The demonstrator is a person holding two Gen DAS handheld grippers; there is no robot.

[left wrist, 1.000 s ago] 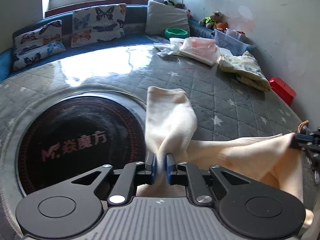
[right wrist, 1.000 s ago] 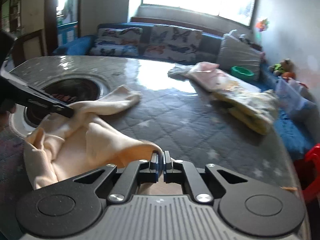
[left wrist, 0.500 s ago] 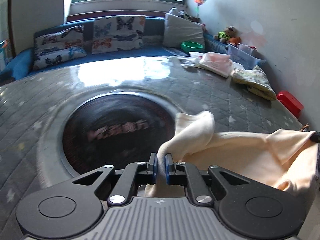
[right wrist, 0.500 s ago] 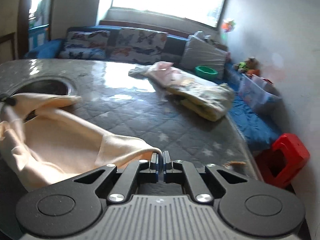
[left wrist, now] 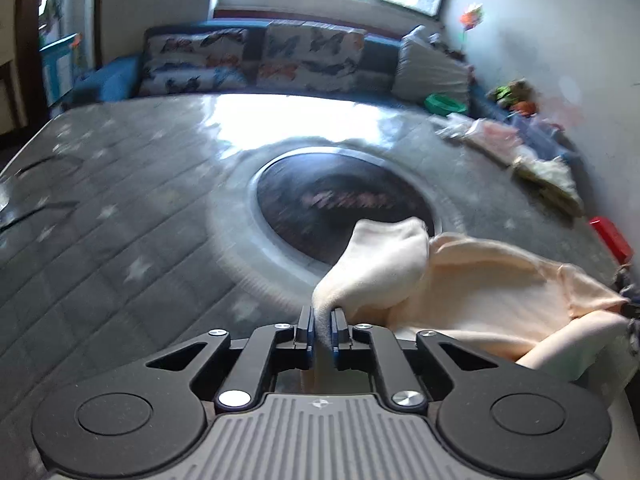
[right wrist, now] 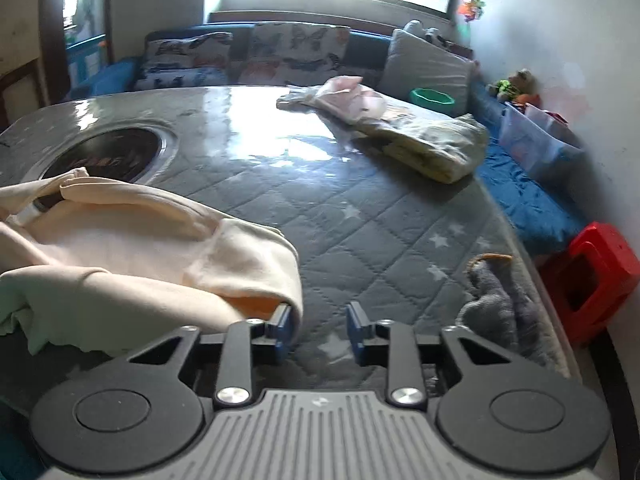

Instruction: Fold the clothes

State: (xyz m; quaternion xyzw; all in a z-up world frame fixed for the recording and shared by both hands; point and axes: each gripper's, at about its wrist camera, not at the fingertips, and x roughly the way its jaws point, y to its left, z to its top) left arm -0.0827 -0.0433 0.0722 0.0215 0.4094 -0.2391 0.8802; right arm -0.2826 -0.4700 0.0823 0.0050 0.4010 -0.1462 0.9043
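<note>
A cream garment (left wrist: 480, 292) lies bunched on the grey quilted mat (left wrist: 120, 240) near the front edge. My left gripper (left wrist: 322, 328) is shut on one fold of it, and the cloth rises from between the blue pads. In the right wrist view the same garment (right wrist: 132, 264) lies at the left. My right gripper (right wrist: 318, 328) is open. The cloth's edge rests against its left finger (right wrist: 282, 326), and nothing is between the pads.
A dark round inset (left wrist: 344, 204) sits in the mat. Folded clothes (right wrist: 424, 140) lie at the far right. A grey rag (right wrist: 496, 296) lies near the mat's right edge. A red stool (right wrist: 596, 276) stands beyond it. A cushioned sofa (right wrist: 280, 52) lines the back.
My right gripper has opened and let go of the cream garment. My left gripper has kept its hold and swung left, dragging the cloth with it.
</note>
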